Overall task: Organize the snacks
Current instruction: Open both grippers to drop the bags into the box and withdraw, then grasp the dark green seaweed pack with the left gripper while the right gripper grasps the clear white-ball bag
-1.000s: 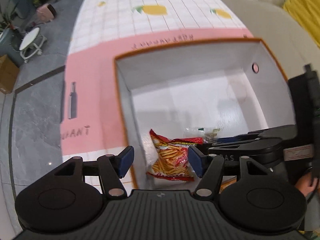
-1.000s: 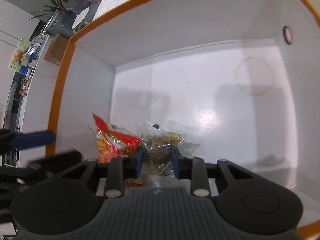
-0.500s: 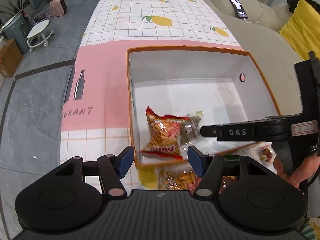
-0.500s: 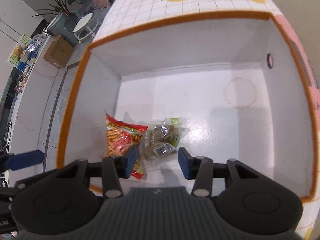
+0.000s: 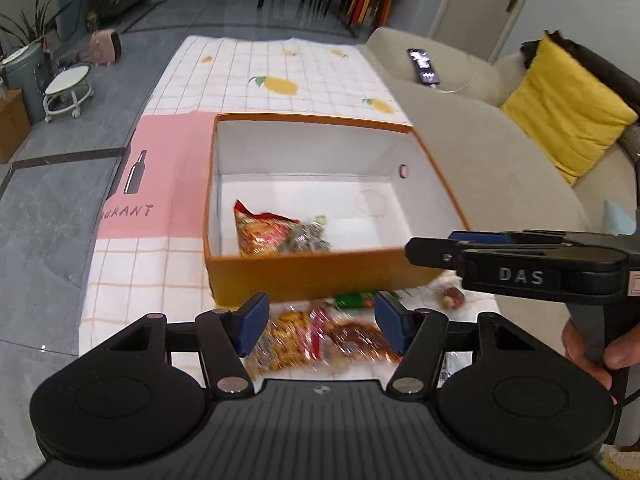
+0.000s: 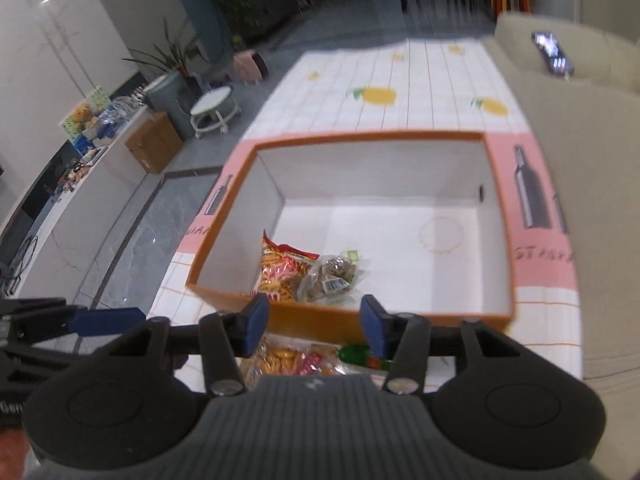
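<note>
An orange box (image 5: 316, 276) with a white inside stands on the tablecloth. In its near left corner lie a red snack bag (image 5: 260, 236) and a clear bag of brown snacks (image 5: 308, 240), touching each other. My left gripper (image 5: 318, 322) is open and empty, hovering over loose snack packets (image 5: 320, 340) in front of the box. My right gripper (image 6: 314, 324) hangs above the box's near wall (image 6: 320, 320). Its jaws are opening and nothing is between them. It reaches in from the right (image 5: 432, 245) in the left wrist view.
A checked tablecloth (image 5: 260, 68) with lemon prints covers the table. A beige sofa (image 5: 500, 168) with a yellow cushion (image 5: 568, 116) and a phone (image 5: 424, 66) runs along the right. A white stool (image 5: 66, 88) and a cardboard box (image 6: 154, 142) stand on the floor at left.
Both grippers pulled up and back out of the box. The right gripper opened and let go of the clear bag, which now lies beside the red bag.
</note>
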{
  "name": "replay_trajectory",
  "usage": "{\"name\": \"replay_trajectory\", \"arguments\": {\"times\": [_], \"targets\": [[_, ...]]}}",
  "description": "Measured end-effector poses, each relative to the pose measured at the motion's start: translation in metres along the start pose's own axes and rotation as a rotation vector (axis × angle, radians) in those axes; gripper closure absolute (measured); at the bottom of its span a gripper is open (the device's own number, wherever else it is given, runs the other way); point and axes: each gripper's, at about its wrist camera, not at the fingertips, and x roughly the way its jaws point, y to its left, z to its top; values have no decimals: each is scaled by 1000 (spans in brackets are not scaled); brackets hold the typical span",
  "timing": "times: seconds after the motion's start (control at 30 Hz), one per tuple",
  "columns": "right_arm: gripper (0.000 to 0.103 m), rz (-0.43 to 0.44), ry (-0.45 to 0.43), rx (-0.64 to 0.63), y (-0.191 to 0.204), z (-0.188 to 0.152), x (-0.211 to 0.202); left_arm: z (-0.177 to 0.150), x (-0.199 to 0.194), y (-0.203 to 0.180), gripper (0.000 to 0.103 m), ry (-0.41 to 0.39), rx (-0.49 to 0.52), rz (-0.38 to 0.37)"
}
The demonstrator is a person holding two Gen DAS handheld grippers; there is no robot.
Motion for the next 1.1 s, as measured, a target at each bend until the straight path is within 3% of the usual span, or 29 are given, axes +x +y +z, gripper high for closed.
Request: {"name": "replay_trajectory", "arguments": {"times": [0.33, 0.47, 0.6, 0.73, 0.83, 0.97, 1.1], "targets": [[49, -86, -73, 32, -8, -102, -63, -71, -16, -25, 32, 13, 52, -41], [49, -115, -78, 85, -14, -142, -73, -89, -9, -17, 32, 100, 30, 25], [49, -138, -35, 146, -23, -170, -68, -99, 1, -11, 32, 153, 96, 113], [49, -122, 15, 177, -26, -186, -56, -104, 12, 0, 31, 212, 110, 105], [49, -78, 62, 239, -25, -193, -43, -114, 15, -7, 32, 188, 143, 76], [49, -92, 85, 243, -20, -196, -29, -128, 33, -33, 32, 189, 234, -3], [49, -74, 97, 285, -25, -196, -18, -137, 50, -51, 32, 175, 382, 44]]}}
